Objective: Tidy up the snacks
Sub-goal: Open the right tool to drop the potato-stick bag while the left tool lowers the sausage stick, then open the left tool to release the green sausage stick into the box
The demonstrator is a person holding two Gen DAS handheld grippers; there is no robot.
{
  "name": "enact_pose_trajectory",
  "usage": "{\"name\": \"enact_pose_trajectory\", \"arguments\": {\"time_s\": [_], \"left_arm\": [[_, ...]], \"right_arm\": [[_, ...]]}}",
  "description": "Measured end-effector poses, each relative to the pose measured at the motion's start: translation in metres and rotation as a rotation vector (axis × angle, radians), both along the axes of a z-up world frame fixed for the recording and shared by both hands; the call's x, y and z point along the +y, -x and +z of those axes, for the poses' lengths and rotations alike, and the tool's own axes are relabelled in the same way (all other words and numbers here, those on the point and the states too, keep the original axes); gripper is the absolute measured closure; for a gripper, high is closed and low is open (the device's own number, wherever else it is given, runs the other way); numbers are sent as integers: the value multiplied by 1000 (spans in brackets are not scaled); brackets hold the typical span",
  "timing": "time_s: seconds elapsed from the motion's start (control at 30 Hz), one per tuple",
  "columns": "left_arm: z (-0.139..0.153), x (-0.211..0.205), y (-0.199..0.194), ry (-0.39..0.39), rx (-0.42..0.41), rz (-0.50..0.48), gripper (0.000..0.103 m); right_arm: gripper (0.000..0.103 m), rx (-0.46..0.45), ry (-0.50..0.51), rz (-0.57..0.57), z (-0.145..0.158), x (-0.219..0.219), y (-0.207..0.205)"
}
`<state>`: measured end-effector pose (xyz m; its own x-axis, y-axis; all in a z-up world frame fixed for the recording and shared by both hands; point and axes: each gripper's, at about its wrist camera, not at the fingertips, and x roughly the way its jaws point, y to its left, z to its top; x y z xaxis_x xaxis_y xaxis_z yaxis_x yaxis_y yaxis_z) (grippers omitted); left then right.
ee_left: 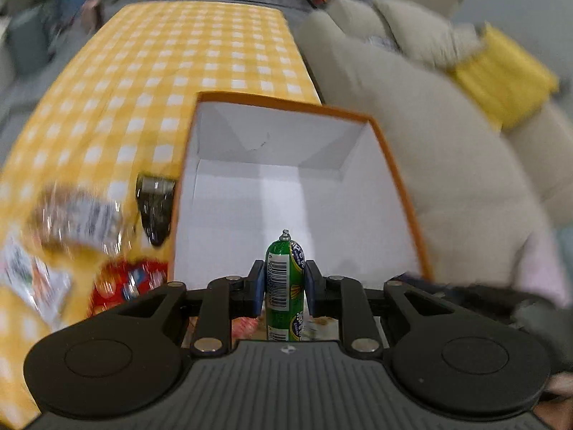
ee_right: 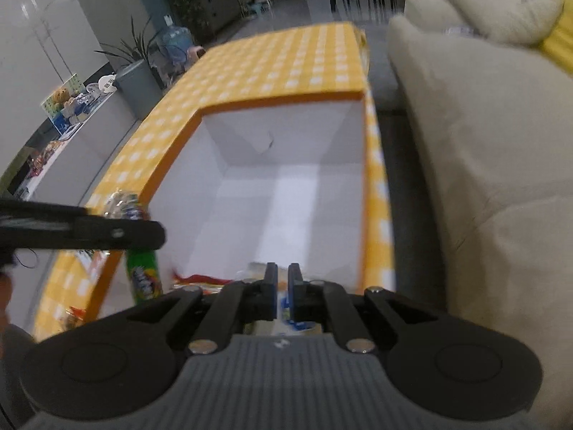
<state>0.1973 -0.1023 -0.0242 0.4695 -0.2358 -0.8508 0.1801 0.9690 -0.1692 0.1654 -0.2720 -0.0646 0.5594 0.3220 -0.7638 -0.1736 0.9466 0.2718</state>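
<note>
Little can be read here: one barcode and a few blurred prints.

The green plastic-wrapped sausage stick with a metal clip end (ee_left: 285,279) carries a white barcode panel with a "6" at its start; the other digits are too small to make out, and the round yellow-and-blue logo beside it is illegible. In the right wrist view the same stick (ee_right: 143,279) shows only a smeared colourful logo. The crinkled silver snack packet (ee_left: 80,215) on the yellow-checked worktop (ee_left: 200,43) has dark lettering, blurred beyond reading.
</note>
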Motion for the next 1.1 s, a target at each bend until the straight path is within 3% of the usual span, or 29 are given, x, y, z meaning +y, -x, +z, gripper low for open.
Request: {"name": "enact_pose_trajectory", "arguments": {"time_s": [0.07, 0.13, 0.17, 0.23, 0.4, 0.5, 0.63, 0.87, 0.97, 1.07, 1.1], "left_arm": [[-3, -15, -9, -110, -3, -64, 79], [-8, -30, -18, -223, -8, -141, 79], [-12, -37, -23, -278, -5, -178, 79], [-23, -46, -33, -379, 21, -215, 79], [-47, -49, -59, -436, 114, -187, 79], [-61, -50, -68, -518, 155, -166, 79], [-68, -47, -70, -563, 155, -144, 78], [-67, -48, -65, -566, 143, -151, 78], [-66, -48, -63, -568, 118, -165, 70], [-58, -46, -55, -556, 62, -170, 46], [-54, -44, -51, -545, 35, -171, 45]], "right_arm": [[95, -23, -44, -6, 0, -12, 1], [78, -45, -113, -9, -4, -22, -2], [63, -40, -143, -8, -7, -25, -2], [55, -39, -203, -7, -10, -31, -6], [34, -59, -251, 22, -12, -24, -15], [34, -67, -235, 37, -13, -18, -22], [35, -57, -222, 51, -16, -14, -28], [33, -73, -157, 66, -15, -5, -28], [33, -74, -146, 63, -14, -5, -27], [33, -74, -144, 61, -15, -4, -29], [33, -74, -144, 60, -15, -4, -29]]}}
